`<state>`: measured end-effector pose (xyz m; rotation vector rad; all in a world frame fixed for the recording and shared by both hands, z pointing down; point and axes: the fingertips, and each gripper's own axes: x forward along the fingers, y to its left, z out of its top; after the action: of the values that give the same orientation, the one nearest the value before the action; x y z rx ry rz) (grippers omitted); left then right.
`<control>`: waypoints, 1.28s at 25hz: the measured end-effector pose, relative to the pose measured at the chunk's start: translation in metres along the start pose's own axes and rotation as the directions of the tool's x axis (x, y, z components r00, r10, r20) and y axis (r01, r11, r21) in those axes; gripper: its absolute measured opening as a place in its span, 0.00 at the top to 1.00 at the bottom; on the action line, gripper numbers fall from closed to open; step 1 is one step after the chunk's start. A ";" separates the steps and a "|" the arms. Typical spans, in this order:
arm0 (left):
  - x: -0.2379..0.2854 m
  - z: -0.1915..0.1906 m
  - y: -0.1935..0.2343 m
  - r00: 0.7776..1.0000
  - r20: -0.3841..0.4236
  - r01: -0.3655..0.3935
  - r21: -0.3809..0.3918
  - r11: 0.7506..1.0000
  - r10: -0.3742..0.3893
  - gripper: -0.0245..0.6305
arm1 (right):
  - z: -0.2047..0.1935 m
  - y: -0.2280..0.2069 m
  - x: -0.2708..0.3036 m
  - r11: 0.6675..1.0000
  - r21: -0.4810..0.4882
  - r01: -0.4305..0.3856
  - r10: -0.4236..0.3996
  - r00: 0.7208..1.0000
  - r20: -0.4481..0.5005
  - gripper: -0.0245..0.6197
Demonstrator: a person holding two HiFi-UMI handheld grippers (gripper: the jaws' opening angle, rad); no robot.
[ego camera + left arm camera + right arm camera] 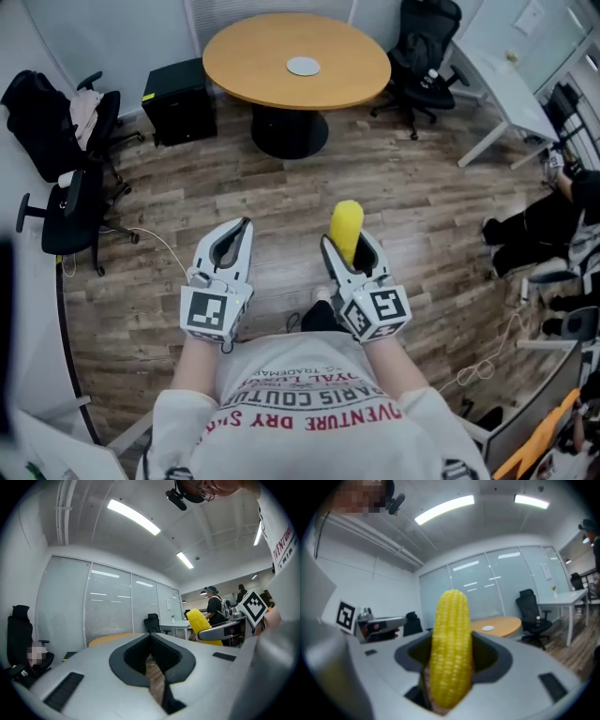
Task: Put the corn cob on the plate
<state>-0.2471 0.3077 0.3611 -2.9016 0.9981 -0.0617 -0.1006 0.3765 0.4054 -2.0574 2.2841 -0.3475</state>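
Yellow corn cob [346,228]: clamped in right gripper [347,247] fingers, mid-carry; left gripper [244,227] fingers together, empty. Next, likely: approach far round white plate [303,66].

The left gripper [245,225] and right gripper [347,246] point forward, side by side. Left jaws meet, empty; right jaws clamp a corn cob [450,653].

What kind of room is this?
Most likely an office: a round table, black swivel chairs, a white desk and glass partitions along the wall.
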 end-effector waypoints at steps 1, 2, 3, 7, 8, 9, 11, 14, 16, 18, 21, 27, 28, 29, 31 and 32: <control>0.013 0.001 0.001 1.000 0.001 -0.014 -0.005 1.000 0.014 0.91 | 0.004 -0.011 0.008 1.000 -0.003 -0.012 0.012 1.000 -0.003 0.55; 0.027 0.002 0.001 1.000 0.002 -0.029 -0.012 1.000 0.029 0.91 | 0.009 -0.023 0.015 1.000 -0.004 -0.025 0.025 1.000 -0.006 0.55; 0.041 0.004 0.000 0.999 0.002 -0.043 -0.019 0.999 0.043 0.91 | 0.014 -0.035 0.023 0.999 -0.003 -0.038 0.038 0.999 -0.009 0.55; 0.095 0.012 -0.009 0.997 0.004 -0.077 -0.027 0.997 0.077 0.91 | 0.036 -0.085 0.051 0.997 -0.002 -0.079 0.079 0.997 -0.012 0.55; 0.108 0.014 -0.013 0.997 0.005 -0.082 -0.023 0.996 0.082 0.91 | 0.040 -0.097 0.056 0.996 -0.005 -0.090 0.089 0.996 -0.011 0.55; 0.121 0.015 -0.016 0.996 0.004 -0.089 -0.021 0.996 0.089 0.91 | 0.044 -0.110 0.062 0.995 -0.010 -0.100 0.099 0.995 -0.010 0.55; 0.145 0.015 -0.021 0.994 -0.001 -0.111 -0.019 0.994 0.111 0.91 | 0.050 -0.134 0.075 0.993 -0.014 -0.118 0.118 0.993 -0.011 0.55; 0.176 0.015 -0.021 0.991 0.002 -0.137 -0.013 0.990 0.137 0.91 | 0.056 -0.161 0.092 0.989 -0.011 -0.144 0.144 0.989 -0.021 0.55; 0.193 0.013 -0.022 0.989 -0.006 -0.149 -0.017 0.989 0.149 0.91 | 0.059 -0.176 0.103 0.987 -0.007 -0.158 0.157 0.987 -0.034 0.55; 0.209 0.011 -0.021 0.988 -0.016 -0.151 -0.023 0.988 0.150 0.91 | 0.061 -0.191 0.114 0.987 -0.003 -0.161 0.161 0.986 -0.044 0.55; 0.228 0.006 -0.013 0.987 -0.036 -0.156 -0.036 0.987 0.154 0.91 | 0.061 -0.205 0.134 0.987 0.010 -0.161 0.162 0.985 -0.058 0.55; 0.277 -0.010 0.025 0.986 -0.054 -0.160 -0.050 0.986 0.157 0.91 | 0.056 -0.224 0.186 0.987 0.019 -0.161 0.162 0.983 -0.082 0.55; 0.287 -0.013 0.033 0.987 -0.052 -0.153 -0.046 0.987 0.150 0.91 | 0.057 -0.227 0.198 0.987 0.019 -0.157 0.158 0.984 -0.084 0.55; 0.297 -0.016 0.041 0.989 -0.049 -0.144 -0.048 0.988 0.141 0.91 | 0.057 -0.230 0.209 0.988 0.021 -0.151 0.152 0.985 -0.085 0.55; 0.318 -0.019 0.060 0.991 -0.045 -0.128 -0.052 0.990 0.125 0.91 | 0.059 -0.236 0.234 0.990 0.022 -0.138 0.140 0.987 -0.085 0.55; 0.329 -0.019 0.071 0.992 -0.043 -0.122 -0.052 0.991 0.120 0.91 | 0.061 -0.238 0.248 0.991 0.021 -0.133 0.134 0.987 -0.084 0.55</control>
<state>-0.0330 0.0480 0.3793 -2.8910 1.1985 -0.0868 0.1149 0.1016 0.4214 -1.9049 2.4444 -0.4516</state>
